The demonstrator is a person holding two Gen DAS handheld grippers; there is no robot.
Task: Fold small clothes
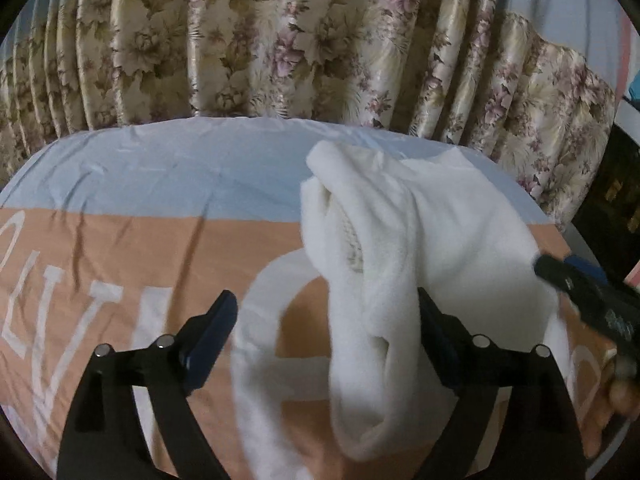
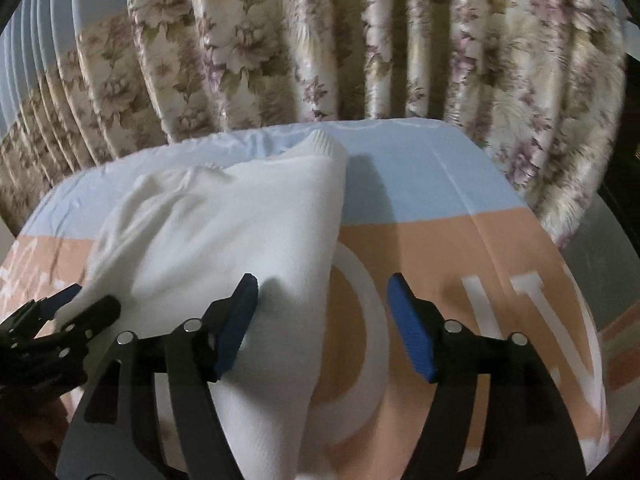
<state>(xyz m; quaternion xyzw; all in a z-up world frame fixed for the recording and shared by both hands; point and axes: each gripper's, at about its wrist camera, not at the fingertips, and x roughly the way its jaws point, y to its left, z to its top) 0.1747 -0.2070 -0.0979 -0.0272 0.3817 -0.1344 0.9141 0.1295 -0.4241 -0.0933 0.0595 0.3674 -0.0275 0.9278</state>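
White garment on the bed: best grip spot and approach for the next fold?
Probably the ribbed hem corner of the white knit garment, at its far end. It peaks up off the bedsheet, so a finger can slide under it. Come from the bare sheet on the right in the right wrist view, with the right hand-held gripper, whose jaws stand open and empty. The near end is bunched, so less clean.

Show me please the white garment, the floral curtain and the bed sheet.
white garment [image 2: 224, 220], right wrist view, its flat middle.
floral curtain [image 1: 280, 48], left wrist view, a central fold.
bed sheet [image 1: 160, 168], left wrist view, bare blue band.
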